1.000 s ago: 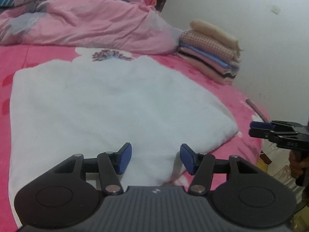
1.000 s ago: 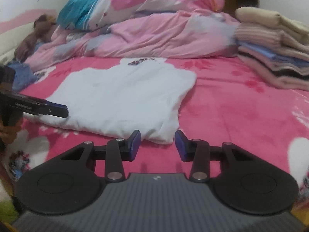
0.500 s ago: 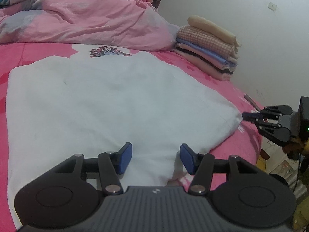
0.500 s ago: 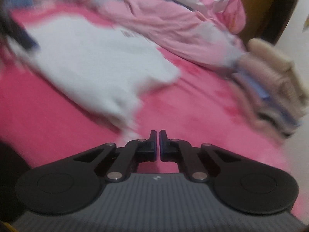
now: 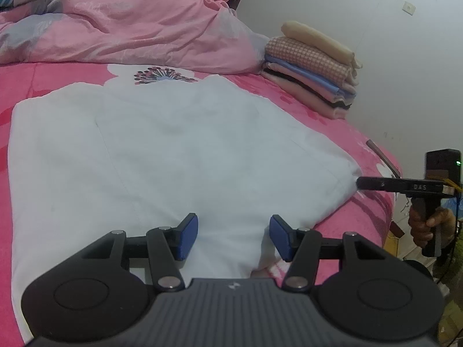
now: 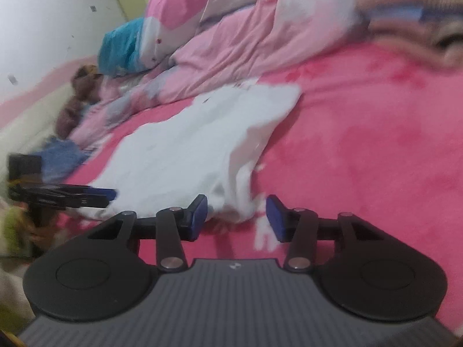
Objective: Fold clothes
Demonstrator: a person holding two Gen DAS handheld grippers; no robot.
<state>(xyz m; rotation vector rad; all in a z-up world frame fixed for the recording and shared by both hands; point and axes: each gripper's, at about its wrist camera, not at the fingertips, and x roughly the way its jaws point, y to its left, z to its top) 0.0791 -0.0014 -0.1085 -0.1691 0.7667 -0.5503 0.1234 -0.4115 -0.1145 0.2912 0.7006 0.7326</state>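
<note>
Pink bed [image 5: 341, 121]: white garment [image 5: 173, 159] flat (both grippers agape).

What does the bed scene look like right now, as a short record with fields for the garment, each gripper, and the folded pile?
garment: white garment spread flat on the pink bed
left gripper: open, over the garment's near edge
right gripper: open, at the garment's near corner
folded pile: stack of clothes by the wall, apart from the garment
quilt: pink quilt bunched behind
</note>
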